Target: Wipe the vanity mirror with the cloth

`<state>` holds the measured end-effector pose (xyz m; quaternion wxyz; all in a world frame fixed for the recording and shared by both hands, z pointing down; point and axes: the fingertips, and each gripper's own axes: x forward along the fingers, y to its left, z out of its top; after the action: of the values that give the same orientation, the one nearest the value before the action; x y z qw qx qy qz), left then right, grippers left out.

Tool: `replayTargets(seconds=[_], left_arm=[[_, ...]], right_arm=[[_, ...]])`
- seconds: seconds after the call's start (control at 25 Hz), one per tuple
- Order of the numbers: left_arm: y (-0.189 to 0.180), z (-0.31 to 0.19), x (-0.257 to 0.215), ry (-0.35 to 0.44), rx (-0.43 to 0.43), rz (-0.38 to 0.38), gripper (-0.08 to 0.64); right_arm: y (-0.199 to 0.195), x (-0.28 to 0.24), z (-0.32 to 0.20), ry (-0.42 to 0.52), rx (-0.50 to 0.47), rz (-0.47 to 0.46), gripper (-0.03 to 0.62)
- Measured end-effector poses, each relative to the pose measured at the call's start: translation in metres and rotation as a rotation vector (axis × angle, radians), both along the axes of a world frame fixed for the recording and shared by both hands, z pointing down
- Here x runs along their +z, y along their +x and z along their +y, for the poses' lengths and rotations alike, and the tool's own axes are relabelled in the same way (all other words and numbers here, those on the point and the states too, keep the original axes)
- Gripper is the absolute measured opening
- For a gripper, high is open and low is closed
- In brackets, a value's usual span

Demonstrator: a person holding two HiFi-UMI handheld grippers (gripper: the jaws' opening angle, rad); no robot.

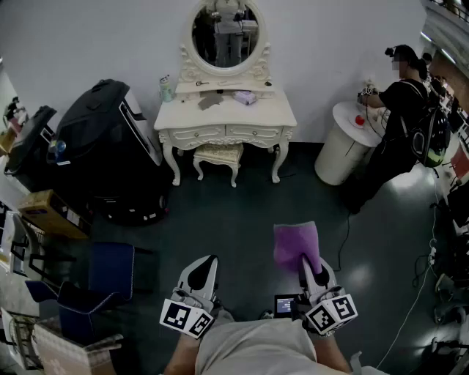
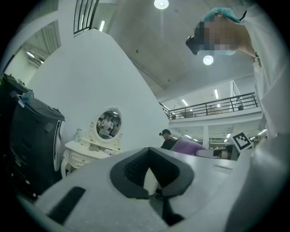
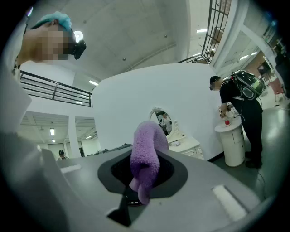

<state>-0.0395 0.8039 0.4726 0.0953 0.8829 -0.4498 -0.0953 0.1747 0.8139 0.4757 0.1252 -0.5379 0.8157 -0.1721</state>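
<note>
Cloth [image 3: 145, 149] — purple, fluffy, bunched

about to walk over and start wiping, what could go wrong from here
1. The cloth is pinched at one end in the right gripper, most of it loose, so it might slip out when pressed on the mirror.
2. The bottle on the table stands close beside the mirror and could get knocked.
3. The stool in front of the table may get in the way.

Dim cool light, ceiling lamps [image 2: 161, 4] glaring, fisheye bending at edges, dark corners
</note>
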Motion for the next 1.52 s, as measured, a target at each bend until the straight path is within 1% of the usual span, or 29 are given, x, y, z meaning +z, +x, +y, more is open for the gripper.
replayTargets(seconds=[0.12, 0.2, 0.32, 0.44, 0.52, 0.6, 0.8, 0.96, 1.08, 1.16, 1.28, 1.4, 1.52], left_arm=[[0.06, 0.025, -0.002, -0.002, -0.022, 0.015, 0.001], [0.091, 0.043, 0.002, -0.014, -0.034, 0.006, 0.0], [0.113, 0.065, 0.009, -0.03, -0.075, -0.027, 0.001], [0.117, 0.08, 0.011, -0.033, -0.133, -0.026, 0.001], [0.119, 0.085, 0.009, -0.034, -0.156, -0.022, 0.0], [0.127, 0.089, 0.007, -0.033, -0.154, -0.035, 0.002], [0.144, 0.096, 0.007, -0.02, -0.125, -0.051, 0.0], [0.147, 0.101, 0.009, -0.012, -0.154, -0.05, 0.002], [0.15, 0.107, 0.017, -0.032, -0.176, -0.038, 0.0], [0.145, 0.107, 0.015, -0.026, -0.186, -0.048, 0.001], [0.134, 0.1, 0.011, -0.014, -0.2, -0.053, 0.0], [0.127, 0.09, 0.013, -0.009, -0.195, -0.053, 0.002], [0.114, 0.068, 0.017, -0.01, -0.182, -0.048, 0.001]], right_arm=[[0.048, 0.0, 0.01, 0.01, -0.019, 0.017, 0.06], [0.072, 0.001, 0.017, 0.015, -0.039, 0.01, 0.059], [0.089, 0.003, 0.028, 0.041, -0.078, 0.005, 0.06], [0.099, 0.006, 0.037, 0.052, -0.104, 0.014, 0.06], [0.104, 0.005, 0.04, 0.049, -0.115, 0.005, 0.06], [0.109, 0.003, 0.048, 0.05, -0.12, 0.009, 0.06], [0.121, 0.004, 0.065, 0.058, -0.099, 0.069, 0.058], [0.118, 0.004, 0.072, 0.067, -0.138, 0.102, 0.059], [0.12, 0.011, 0.074, 0.041, -0.145, 0.108, 0.058], [0.118, 0.012, 0.072, 0.03, -0.143, 0.096, 0.06], [0.105, 0.01, 0.063, 0.038, -0.162, 0.084, 0.06], [0.091, 0.006, 0.047, 0.058, -0.171, 0.091, 0.06], [0.076, 0.005, 0.027, 0.062, -0.154, 0.084, 0.06]])
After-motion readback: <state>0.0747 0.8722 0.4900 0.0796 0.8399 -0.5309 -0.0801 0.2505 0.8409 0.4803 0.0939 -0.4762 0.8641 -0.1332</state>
